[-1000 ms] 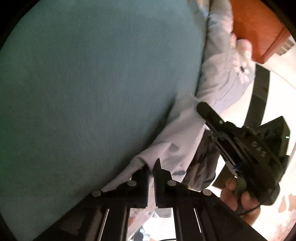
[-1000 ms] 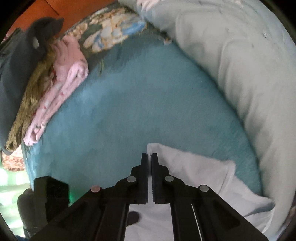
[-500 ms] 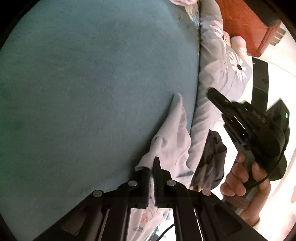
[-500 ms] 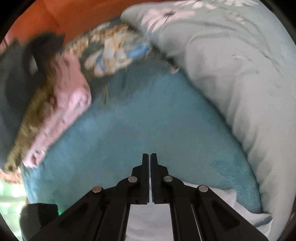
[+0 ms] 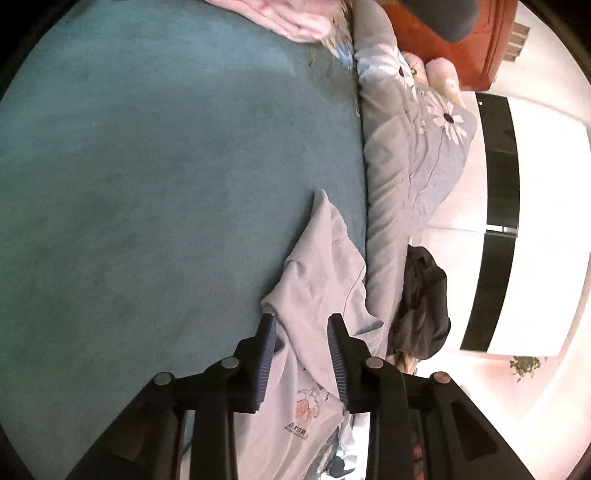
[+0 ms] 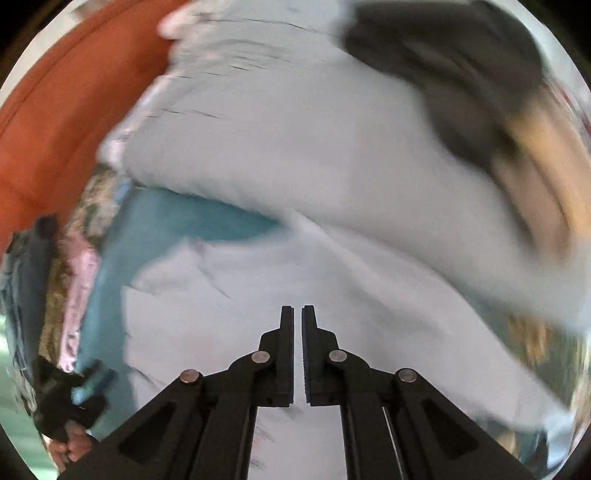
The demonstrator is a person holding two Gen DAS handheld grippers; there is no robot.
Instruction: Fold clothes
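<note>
The left gripper (image 5: 301,323) hangs over a pale grey shirt (image 5: 325,266), its jaws opening; the cloth lies in the gap between the ribbed pads, neither of which presses on it. The shirt is crumpled on a teal blanket (image 5: 166,166), one corner pointing toward 12 o'clock and a small printed motif showing low between the arms. At 1 o'clock a flowered quilt (image 5: 410,155) runs along the blanket's edge, with a dark garment (image 5: 424,306) at 3 o'clock beside it and a pink garment (image 5: 280,18) at 12 o'clock by the orange headboard (image 5: 436,48).

The right gripper (image 6: 297,314) has its jaws closed, with nothing between them, and points down over the same shirt (image 6: 258,295). That view is smeared, but the quilt (image 6: 295,147) fills 12 o'clock, and a stack of folded clothes (image 6: 55,288) sits at 9 o'clock. The left gripper (image 6: 62,402), in a hand (image 6: 70,445), shows at 8 o'clock.
</note>
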